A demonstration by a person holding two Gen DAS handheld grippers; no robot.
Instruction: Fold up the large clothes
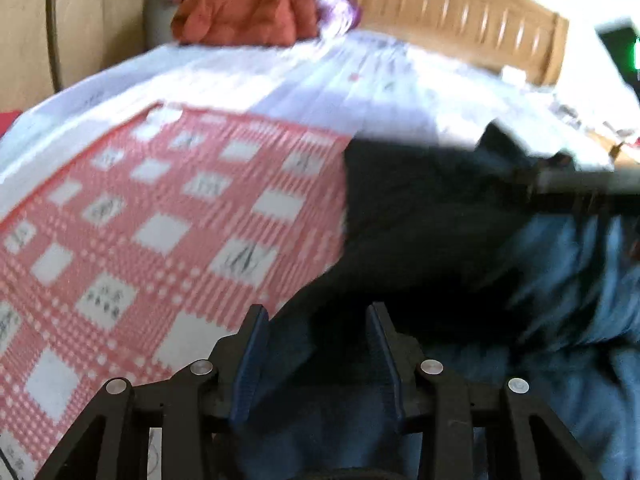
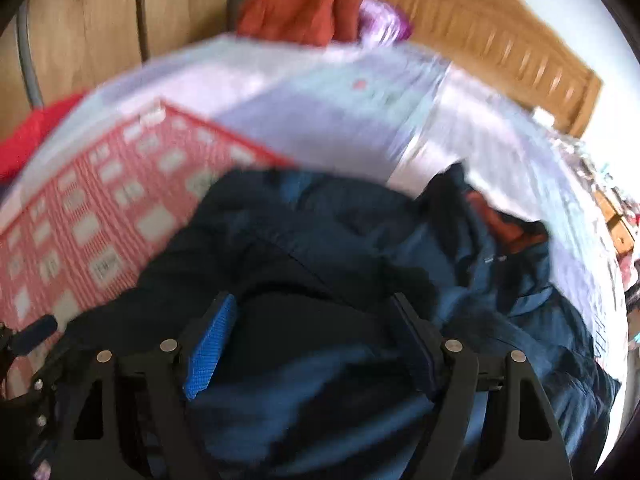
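Setting: a bed [image 1: 360,80] with a pale sheet, a red-and-white checked cloth [image 1: 160,220] spread on it, and a wooden headboard [image 1: 460,12] at the far end.

Task garment: a dark blue jacket [image 2: 340,240], bunched and unfolded, lying on the bed partly over the checked cloth; an orange-brown lining shows near its far right edge.

Left gripper [image 1: 318,316]: fingers spread, directly above dark blue fabric; whether cloth lies between them or only beneath cannot be told.

Right gripper [image 2: 314,304]: fingers spread wide over the crumpled middle of the jacket; nothing visibly pinched. Its left pad is bright blue.

Image quality: both views are motion-blurred, so seams and edges are hard to trace.

Handling (judgement): the fabric looks soft, limp and fairly bulky, probably smooth enough to slip; it will sag and drag rather than hold shape.

Where to grip (judgement): a hem, shoulder seam or collar edge, one per gripper and well apart, so the jacket can be pulled flat before folding.

Background: an orange garment [image 1: 248,4] and a purple item [image 1: 338,12] are heaped by the headboard.
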